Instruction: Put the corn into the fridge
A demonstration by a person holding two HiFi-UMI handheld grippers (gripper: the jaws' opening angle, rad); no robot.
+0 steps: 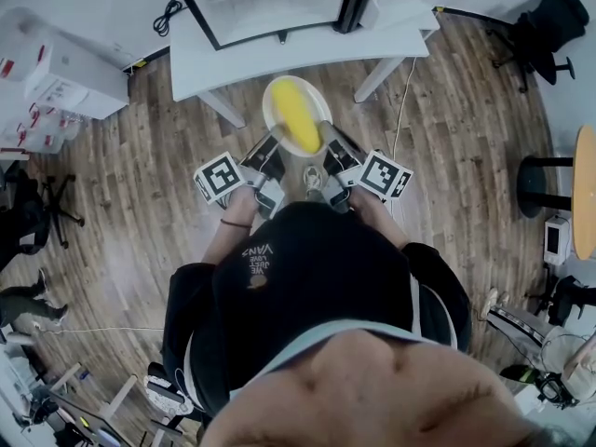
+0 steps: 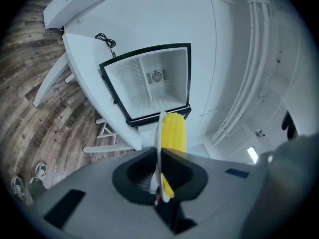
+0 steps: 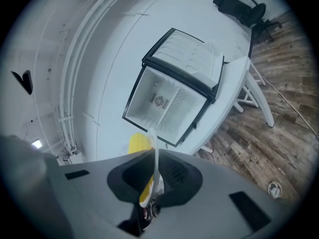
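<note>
head: high over person, steeply down | left gripper view: along jaws, facing fridge [image 2: 149, 86], plate [image 2: 158, 133] close | right gripper view: likewise | shared by all: fridge, plate

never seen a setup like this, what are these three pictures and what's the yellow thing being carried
There is no robot here. A person wears a head camera and holds a two-jaw tool in each hand. The top-down picture comes from the head; the other two come from cameras riding on the tools. The left gripper and right gripper each have their jaws shut on the rim of a white round plate carrying a yellow corn cob. Ahead, an open small white fridge stands on a white table.
</note>
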